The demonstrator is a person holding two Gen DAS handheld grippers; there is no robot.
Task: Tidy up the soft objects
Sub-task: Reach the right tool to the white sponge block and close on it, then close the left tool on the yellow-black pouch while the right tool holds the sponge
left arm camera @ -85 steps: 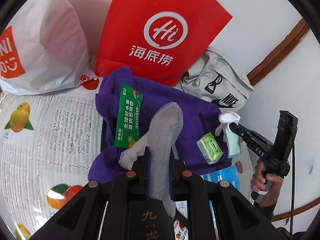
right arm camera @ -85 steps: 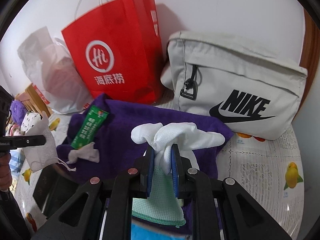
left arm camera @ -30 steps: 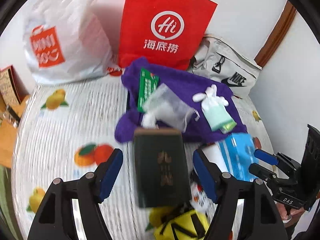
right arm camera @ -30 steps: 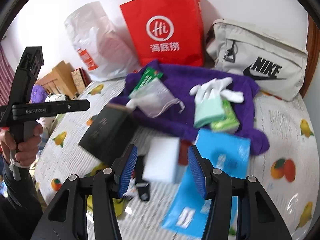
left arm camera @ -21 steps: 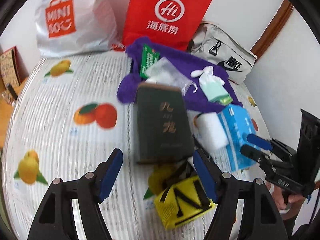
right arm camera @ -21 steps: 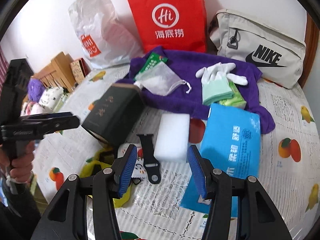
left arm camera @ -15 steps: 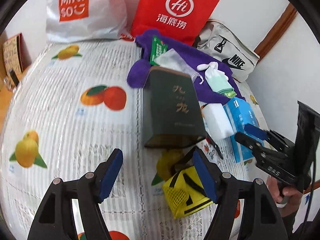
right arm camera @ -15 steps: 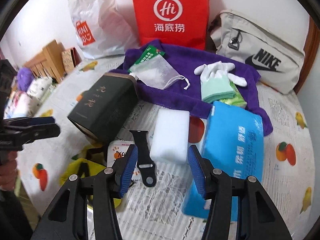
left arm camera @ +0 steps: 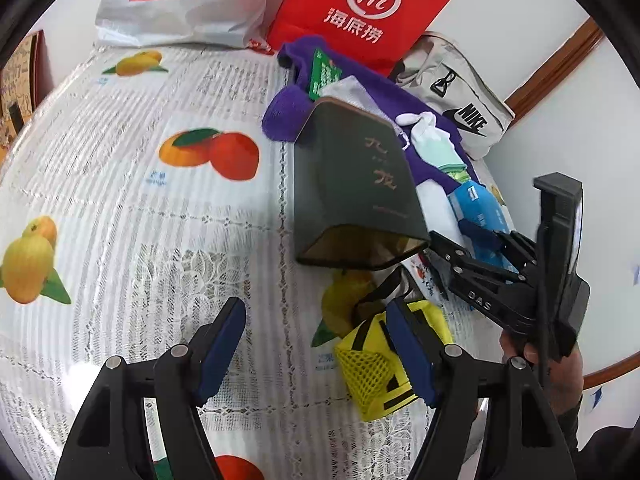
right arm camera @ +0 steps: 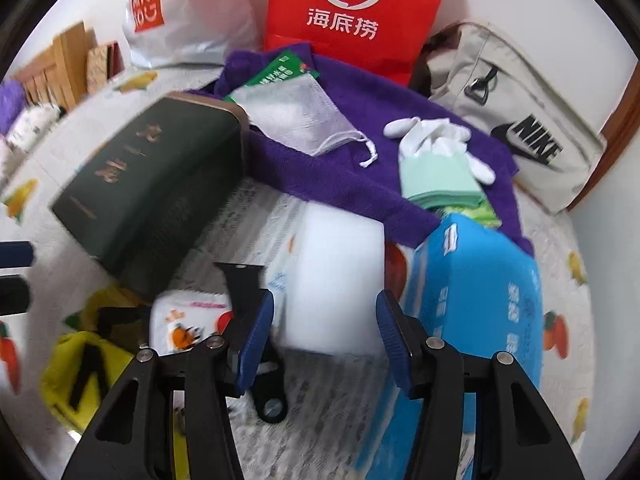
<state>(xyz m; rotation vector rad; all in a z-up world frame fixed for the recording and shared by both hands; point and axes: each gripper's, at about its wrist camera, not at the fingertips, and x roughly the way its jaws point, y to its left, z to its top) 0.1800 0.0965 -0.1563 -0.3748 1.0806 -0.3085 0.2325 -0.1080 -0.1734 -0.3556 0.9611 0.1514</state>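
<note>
Right hand-held gripper (right arm camera: 324, 332): jaws opening, empty, white sponge (right arm camera: 336, 276) framed between them; I judge it the next pick, needing descent and closure. Left hand-held gripper (left arm camera: 316, 340): apart, empty, beside yellow pouch (left arm camera: 380, 356). Purple towel (right arm camera: 344, 152) holds sorted glove (right arm camera: 436, 136) toward the table's (left arm camera: 120, 184) far edge; white wall behind.

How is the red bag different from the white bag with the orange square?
The red bag is stiff, flat-faced paper with a white circle logo; the white bag is crinkly, slumped plastic with an orange square. The red bag stands straight behind the purple cloth; the white one sags beside it. Both stand against the wall.
</note>
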